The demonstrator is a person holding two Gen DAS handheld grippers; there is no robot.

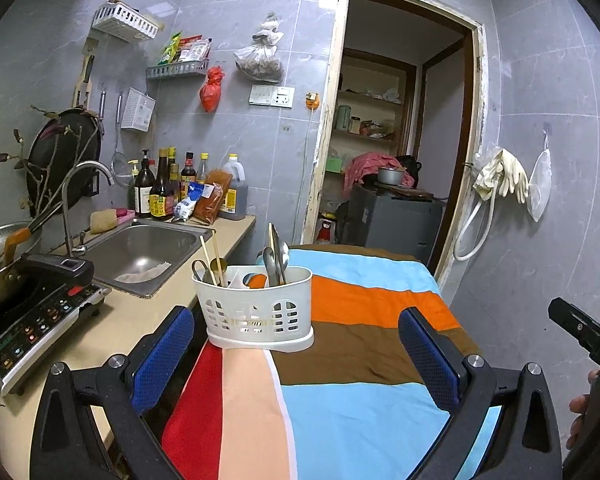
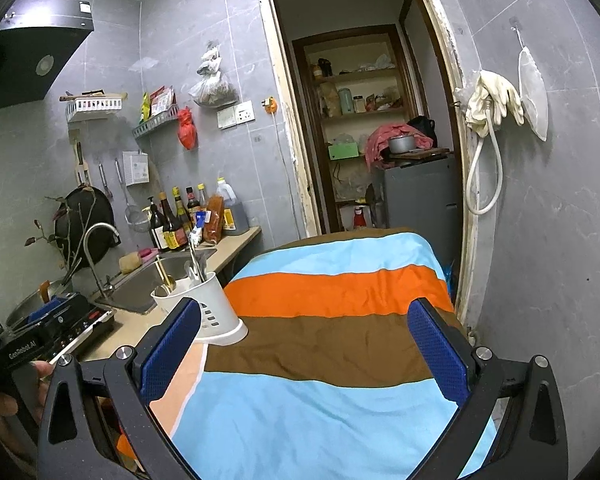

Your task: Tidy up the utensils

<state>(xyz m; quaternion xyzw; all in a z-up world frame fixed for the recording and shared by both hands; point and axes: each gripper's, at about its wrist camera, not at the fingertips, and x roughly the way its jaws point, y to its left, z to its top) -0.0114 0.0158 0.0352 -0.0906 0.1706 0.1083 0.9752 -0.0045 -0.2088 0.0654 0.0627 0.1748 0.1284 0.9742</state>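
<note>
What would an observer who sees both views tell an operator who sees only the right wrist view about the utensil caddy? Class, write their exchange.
Operator: My view hides the caddy's front. What is in it?
Observer: The white caddy has separate compartments. Chopsticks stand in the left one, and silver spoons in the right.
Operator: Is the left gripper holding anything?
Observer: No. The left gripper is open and empty, and the caddy stands ahead, between its fingers.

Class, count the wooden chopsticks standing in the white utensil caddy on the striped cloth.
2. Both chopsticks lean together in the left compartment of the caddy, beside a gold-coloured spoon. Others could be hidden lower inside.
</note>
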